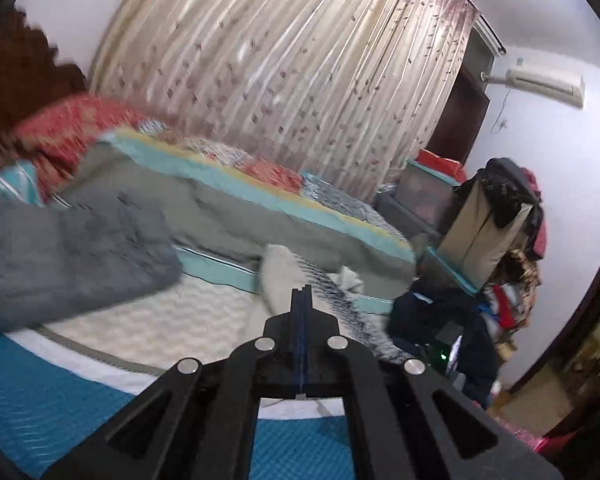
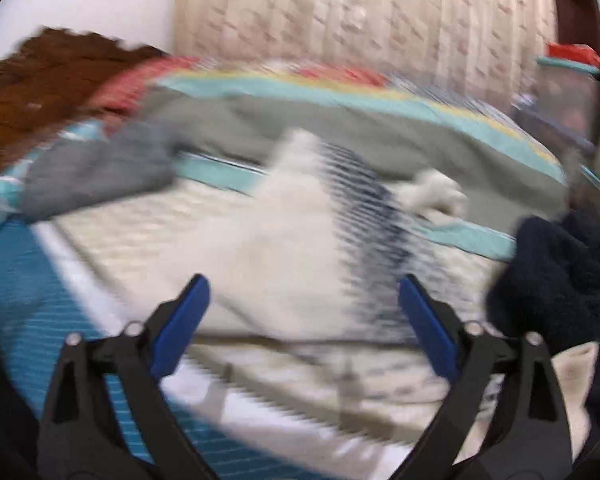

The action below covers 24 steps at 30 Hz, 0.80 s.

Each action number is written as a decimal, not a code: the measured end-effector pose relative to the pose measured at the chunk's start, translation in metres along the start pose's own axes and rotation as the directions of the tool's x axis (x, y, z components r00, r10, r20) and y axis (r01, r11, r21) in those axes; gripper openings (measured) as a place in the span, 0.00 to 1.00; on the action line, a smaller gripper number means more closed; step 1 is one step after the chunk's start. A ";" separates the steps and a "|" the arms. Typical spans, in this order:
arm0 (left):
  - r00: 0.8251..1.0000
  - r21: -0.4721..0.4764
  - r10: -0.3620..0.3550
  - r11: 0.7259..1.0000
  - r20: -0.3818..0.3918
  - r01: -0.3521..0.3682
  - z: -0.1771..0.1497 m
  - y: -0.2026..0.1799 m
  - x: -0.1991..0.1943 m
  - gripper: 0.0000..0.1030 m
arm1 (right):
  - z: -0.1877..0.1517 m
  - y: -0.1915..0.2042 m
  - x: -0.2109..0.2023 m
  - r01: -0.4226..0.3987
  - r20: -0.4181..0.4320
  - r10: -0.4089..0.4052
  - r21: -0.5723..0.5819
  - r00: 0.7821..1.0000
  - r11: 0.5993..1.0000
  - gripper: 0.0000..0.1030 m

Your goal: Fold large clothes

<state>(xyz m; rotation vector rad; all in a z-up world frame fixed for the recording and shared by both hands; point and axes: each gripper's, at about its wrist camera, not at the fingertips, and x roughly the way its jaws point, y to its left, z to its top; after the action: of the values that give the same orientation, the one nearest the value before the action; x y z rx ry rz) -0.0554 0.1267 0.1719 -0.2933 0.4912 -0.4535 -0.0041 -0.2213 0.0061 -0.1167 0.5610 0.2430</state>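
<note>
Left wrist view: my left gripper (image 1: 301,290) has its jaws pressed together on nothing; the right gripper (image 2: 302,300) is spread wide above the cream garment (image 2: 284,248) lying rumpled on the bed (image 2: 36,280). I'd find a hem corner first; its soft knit, striped dark along one side, will bunch.

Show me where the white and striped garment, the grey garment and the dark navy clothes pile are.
white and striped garment (image 2: 300,240): right wrist view, on its plain white middle.
grey garment (image 1: 72,252): left wrist view, on its fuzzy middle.
dark navy clothes pile (image 2: 560,272): right wrist view, on its front bulge.
</note>
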 end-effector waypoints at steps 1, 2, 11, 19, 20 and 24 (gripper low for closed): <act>1.000 -0.004 0.020 1.000 -0.021 -0.020 -0.003 0.003 -0.002 0.26 | 0.001 0.016 0.006 -0.016 -0.013 0.016 -0.043 1.000 0.999 0.94; 0.997 -0.023 0.049 0.998 -0.055 -0.051 -0.007 0.009 0.000 0.26 | 0.000 0.035 0.015 -0.027 -0.038 0.023 -0.108 0.999 0.994 0.94; 0.928 -0.105 0.266 0.948 -0.261 -0.301 -0.056 0.070 0.014 0.26 | 0.003 0.111 0.160 -0.108 -0.345 0.072 -0.087 0.936 0.990 0.94; 0.898 -0.118 0.294 0.930 -0.328 -0.348 -0.077 0.109 0.012 0.26 | 0.026 0.079 0.109 -0.185 -0.378 0.165 -0.017 0.911 0.983 0.07; 0.896 -0.117 0.289 0.932 -0.336 -0.344 -0.076 0.110 0.018 0.26 | 0.026 0.071 0.078 -0.231 -0.350 0.218 0.005 0.911 0.973 0.07; 0.905 -0.088 0.239 0.954 -0.353 -0.286 -0.066 0.099 0.055 0.26 | -0.002 0.025 -0.065 -0.530 -0.219 0.555 0.167 0.802 0.832 0.07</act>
<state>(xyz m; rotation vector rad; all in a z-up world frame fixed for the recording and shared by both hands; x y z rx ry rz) -0.0120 0.1747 0.0575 -0.2781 0.8915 -0.2036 -0.0654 -0.2102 0.0384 0.1172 0.8635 0.7725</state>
